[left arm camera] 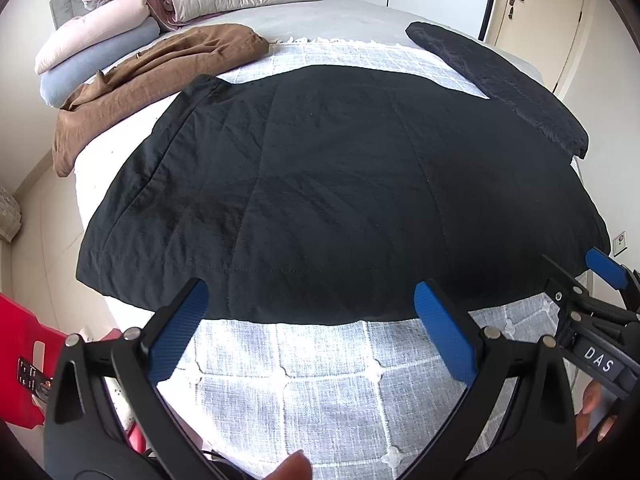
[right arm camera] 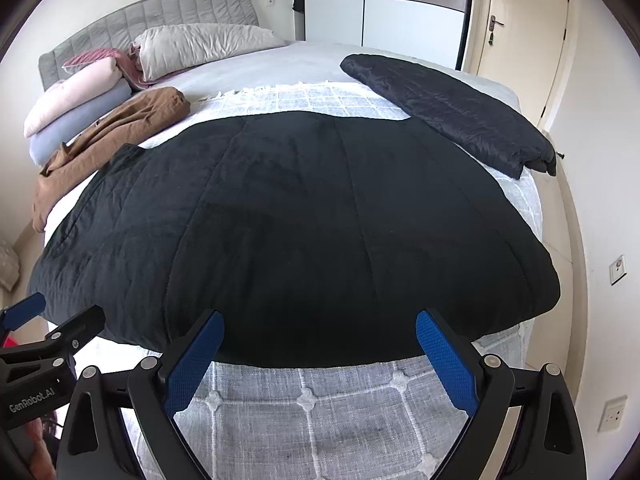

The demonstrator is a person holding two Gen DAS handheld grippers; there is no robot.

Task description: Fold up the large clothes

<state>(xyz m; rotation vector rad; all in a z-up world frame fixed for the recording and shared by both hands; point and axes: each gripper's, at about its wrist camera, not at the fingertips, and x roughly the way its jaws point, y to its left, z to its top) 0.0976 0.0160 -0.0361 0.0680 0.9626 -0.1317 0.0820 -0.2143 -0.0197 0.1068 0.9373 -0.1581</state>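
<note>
Black garment (left arm camera: 340, 192) flat on checked bedspread (left arm camera: 320, 368) (bedroom), both grippers' fingers (left arm camera: 444, 332) spread, empty

"DAS" in white capitals on a black body part of the right tool (left arm camera: 600, 280), seen at the right edge of the left wrist view. "GenRobot.AI" in white on the black body of the left tool (right arm camera: 52, 320), at the lower left of the right wrist view. Small white marks on a black label on a red object (left arm camera: 24, 360), too small to read.
</note>
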